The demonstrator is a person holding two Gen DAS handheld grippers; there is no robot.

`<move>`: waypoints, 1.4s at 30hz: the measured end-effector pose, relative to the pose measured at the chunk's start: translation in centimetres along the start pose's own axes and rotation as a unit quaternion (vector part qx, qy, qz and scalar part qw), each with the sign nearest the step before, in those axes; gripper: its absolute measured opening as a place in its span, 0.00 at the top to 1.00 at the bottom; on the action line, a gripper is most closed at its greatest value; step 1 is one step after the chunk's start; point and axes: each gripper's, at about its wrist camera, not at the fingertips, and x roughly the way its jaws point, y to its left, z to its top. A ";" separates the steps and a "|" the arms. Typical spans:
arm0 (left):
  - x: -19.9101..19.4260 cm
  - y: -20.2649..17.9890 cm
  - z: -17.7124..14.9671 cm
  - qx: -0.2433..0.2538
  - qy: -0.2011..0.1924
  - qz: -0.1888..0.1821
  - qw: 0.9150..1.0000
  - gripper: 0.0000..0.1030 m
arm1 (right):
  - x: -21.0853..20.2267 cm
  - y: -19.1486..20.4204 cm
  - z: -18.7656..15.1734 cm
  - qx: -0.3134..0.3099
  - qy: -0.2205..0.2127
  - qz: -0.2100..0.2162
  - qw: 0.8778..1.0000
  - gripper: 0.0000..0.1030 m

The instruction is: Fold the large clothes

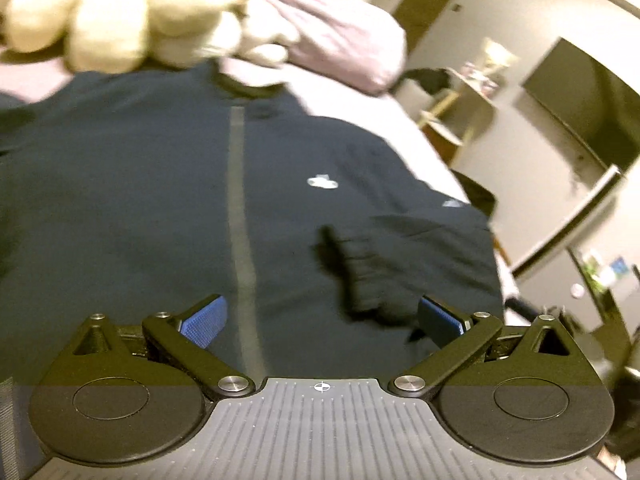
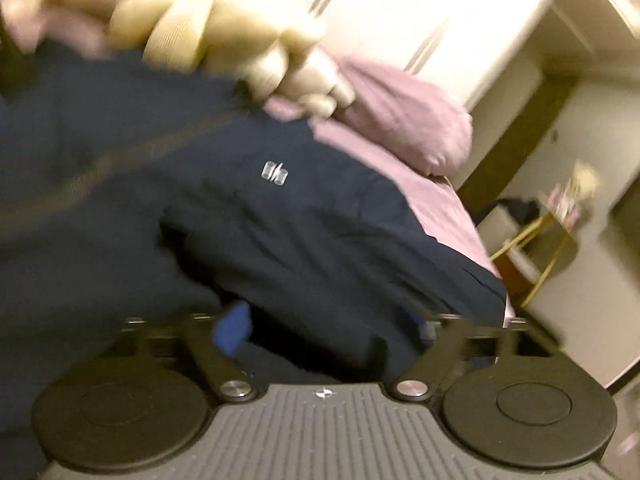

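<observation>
While navy jacket (image 1: 160,200) lies spread front-up across pink-sheeted bed (image 1: 340,92), my left gripper (image 1: 320,320) hangs over its hem, jaws wide apart, sleeve cuff (image 1: 372,276) between. Right gripper (image 2: 324,324) likewise spread, blurred, nothing clamped. Cream plush toy (image 1: 100,12) near collar.

Motion blur smears the right claw (image 2: 326,328) and plush toy (image 2: 224,28).

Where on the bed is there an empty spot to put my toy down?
The dark jacket covers most of the bed. Bare pink sheet shows in a strip between the jacket's edge, the pink pillow and the bed's side. It is crowded by the cream plush toy at the collar, and near both grippers, whose fingers hang open over the fabric.
</observation>
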 end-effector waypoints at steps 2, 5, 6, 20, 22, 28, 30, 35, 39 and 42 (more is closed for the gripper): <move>2.4 -0.8 0.5 -0.015 0.017 -0.022 0.999 0.00 | -1.7 -2.9 -0.4 0.091 -0.008 0.022 0.996 0.16; 5.9 -1.2 1.1 -0.048 0.042 -0.048 0.997 0.14 | -3.6 -6.9 -2.7 0.254 -0.002 0.074 0.964 0.32; 7.2 -1.3 1.3 -0.057 0.052 -0.044 0.996 0.23 | -3.8 -7.9 -4.1 0.309 0.003 0.098 0.946 0.40; 11.3 -0.6 2.6 -0.106 0.078 -0.013 0.991 0.87 | -1.1 -9.1 -12.5 0.513 0.042 0.170 0.840 0.62; 10.0 -0.6 3.7 -0.103 0.067 -0.012 0.992 0.88 | -1.3 -9.1 -12.3 0.514 0.040 0.166 0.841 0.62; 3.3 1.5 7.7 -0.028 -0.015 0.057 0.998 0.89 | -2.7 -10.2 -12.4 0.517 0.031 0.153 0.842 0.62; 1.3 2.9 8.7 0.003 -0.042 0.122 0.992 0.89 | -2.8 -10.7 -12.2 0.520 0.025 0.156 0.840 0.62; 0.0 6.6 9.5 0.027 -0.055 0.223 0.973 0.89 | -1.7 -11.2 -10.4 0.521 0.021 0.164 0.837 0.62; 0.1 8.4 8.9 -0.014 -0.039 0.210 0.977 0.89 | 0.5 -10.5 -7.1 0.514 0.010 0.196 0.835 0.62; -0.3 8.6 9.4 -0.031 -0.044 0.184 0.981 0.89 | 3.0 -9.6 -5.0 0.517 0.015 0.213 0.829 0.58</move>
